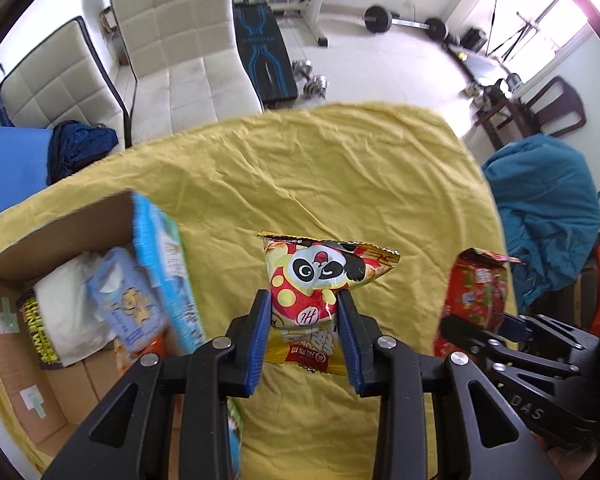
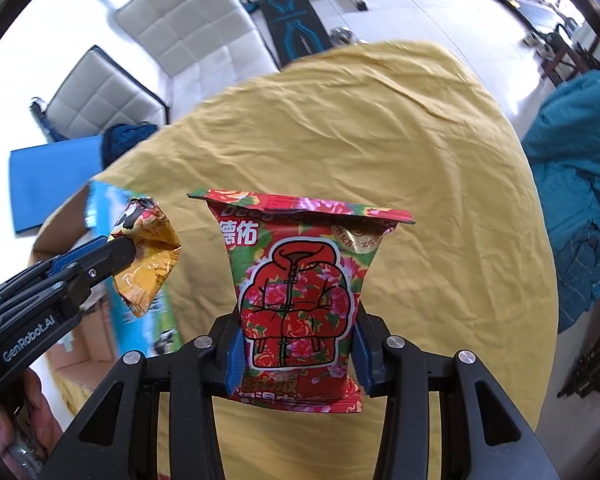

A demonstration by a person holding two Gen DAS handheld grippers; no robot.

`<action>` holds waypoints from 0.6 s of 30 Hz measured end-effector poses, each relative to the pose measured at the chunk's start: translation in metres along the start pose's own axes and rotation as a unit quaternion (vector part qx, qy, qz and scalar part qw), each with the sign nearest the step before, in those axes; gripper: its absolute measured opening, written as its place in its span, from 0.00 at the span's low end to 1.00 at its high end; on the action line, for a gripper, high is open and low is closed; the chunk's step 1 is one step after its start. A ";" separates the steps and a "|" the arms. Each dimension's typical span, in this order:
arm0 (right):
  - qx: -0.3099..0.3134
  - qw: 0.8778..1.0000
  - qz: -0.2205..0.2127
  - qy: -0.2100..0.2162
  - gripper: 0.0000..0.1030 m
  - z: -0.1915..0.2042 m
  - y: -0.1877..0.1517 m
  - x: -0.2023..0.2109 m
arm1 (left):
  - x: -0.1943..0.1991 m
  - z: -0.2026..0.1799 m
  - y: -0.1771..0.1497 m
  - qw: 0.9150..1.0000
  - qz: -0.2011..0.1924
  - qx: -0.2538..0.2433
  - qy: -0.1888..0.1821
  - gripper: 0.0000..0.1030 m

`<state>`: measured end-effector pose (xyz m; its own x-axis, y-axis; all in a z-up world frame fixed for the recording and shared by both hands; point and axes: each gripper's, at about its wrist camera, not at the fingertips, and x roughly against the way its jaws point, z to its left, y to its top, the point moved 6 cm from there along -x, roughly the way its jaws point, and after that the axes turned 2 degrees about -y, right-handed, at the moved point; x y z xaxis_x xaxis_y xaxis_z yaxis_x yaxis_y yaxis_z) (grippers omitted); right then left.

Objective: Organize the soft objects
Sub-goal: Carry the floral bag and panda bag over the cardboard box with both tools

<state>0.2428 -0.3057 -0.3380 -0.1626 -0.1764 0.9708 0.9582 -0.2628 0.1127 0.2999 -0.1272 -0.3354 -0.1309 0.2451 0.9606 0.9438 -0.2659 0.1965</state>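
My left gripper [image 1: 305,300] is shut on a yellow panda snack packet [image 1: 320,280] and holds it above the yellow cloth [image 1: 340,184]. My right gripper [image 2: 298,320] is shut on a red floral packet [image 2: 300,288], also held above the cloth. The red packet shows at the right of the left wrist view [image 1: 476,292]. The panda packet shows at the left of the right wrist view [image 2: 150,256]. An open cardboard box [image 1: 32,256] sits at the left, holding several soft packs.
Inside the box lie a white tissue pack [image 1: 72,312], a pale blue pack [image 1: 128,300] and a blue-green pack [image 1: 164,272] leaning on its wall. White chairs [image 1: 180,52] stand beyond the table. A teal jacket [image 1: 548,208] hangs at the right.
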 end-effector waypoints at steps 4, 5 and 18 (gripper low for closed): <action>0.028 0.999 -0.018 0.020 0.44 0.042 -0.008 0.027 | 0.039 0.012 -0.006 0.999 -0.031 0.012 -0.010 0.29; 0.035 0.999 -0.022 0.025 0.44 0.053 -0.011 0.033 | 0.048 0.018 -0.008 0.999 -0.039 0.016 -0.011 0.29; 0.149 0.986 -0.005 0.074 0.44 0.234 -0.062 0.037 | 0.144 0.158 -0.065 0.988 -0.097 0.110 0.039 0.29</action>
<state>0.2323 -0.0740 -0.2599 -0.1832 -0.3182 0.9302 0.9795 0.0218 0.2004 0.2678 0.0729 -0.2414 -0.3308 0.1968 0.9230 0.9406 -0.0105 0.3393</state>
